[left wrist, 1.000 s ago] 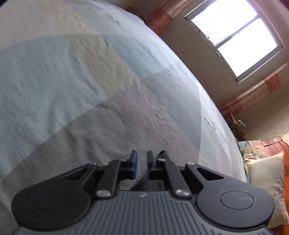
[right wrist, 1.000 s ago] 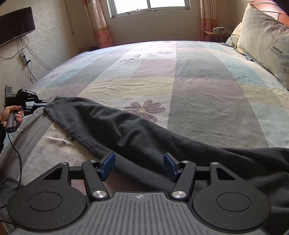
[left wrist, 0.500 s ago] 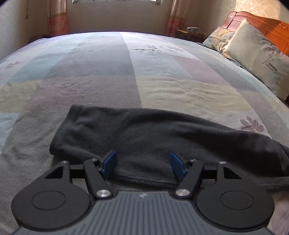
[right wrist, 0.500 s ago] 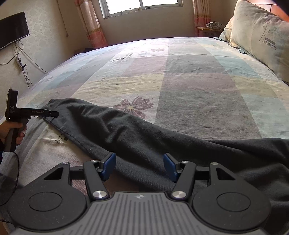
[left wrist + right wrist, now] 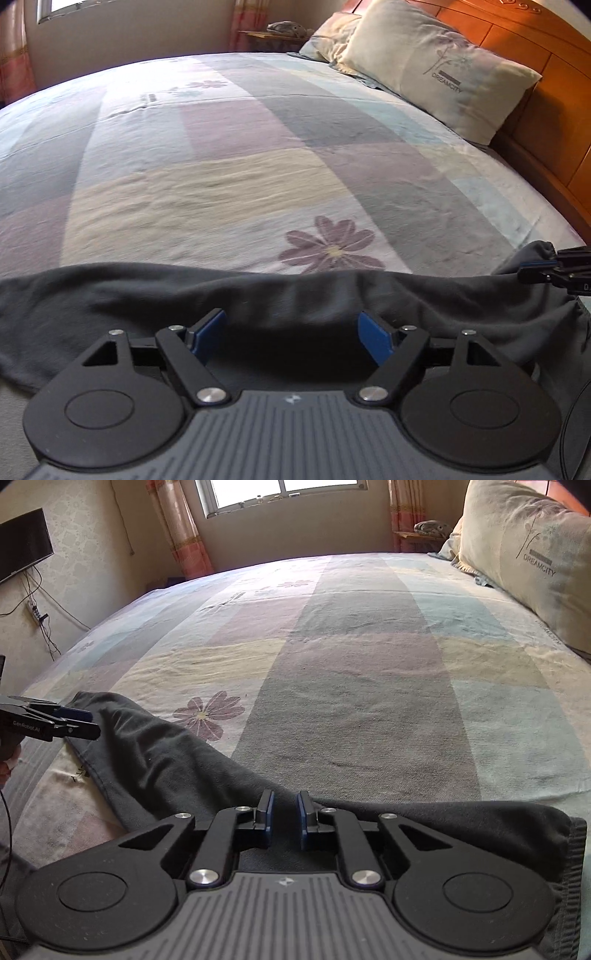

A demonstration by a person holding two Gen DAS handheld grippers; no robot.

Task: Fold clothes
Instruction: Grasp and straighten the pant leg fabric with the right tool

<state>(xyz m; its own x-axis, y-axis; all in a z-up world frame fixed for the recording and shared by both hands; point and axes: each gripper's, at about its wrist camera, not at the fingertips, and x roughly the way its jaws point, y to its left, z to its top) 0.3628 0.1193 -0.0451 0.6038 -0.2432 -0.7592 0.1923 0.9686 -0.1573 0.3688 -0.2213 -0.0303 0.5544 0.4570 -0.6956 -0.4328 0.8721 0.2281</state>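
Across the near edge of the bed (image 5: 369, 686), dark garment (image 5: 155, 760) laid out as a long band, waistband end at right by the right gripper (image 5: 284, 818), other end trailing to the left gripper (image 5: 291, 334). Patchwork bedspread (image 5: 221, 184) beneath, flower print just beyond the cloth. Pillow (image 5: 436, 70) against the headboard, well apart from the work.

Left jaws: spread wide and opening, hovering over the middle of the band, pads clear of the cloth, nothing pinched.

Right jaws: closing, nearly together, narrow gap visible between the blue pads (image 5: 269, 812). Fabric directly under the tips; cannot tell whether a fold is caught yet. In the left view the right gripper's tip sits at the bunched end of the garment, seemingly on it.

Step in hand, by judgement: taking hold of the two ends ahead of a lengthwise fold; flattening looks mostly done, no fold made yet.

Next move calls for: left jaws lowered onto the edge near its end and closed on one layer; both ends then lifted together, kept taut and level. Risk: thin pinch slipping.
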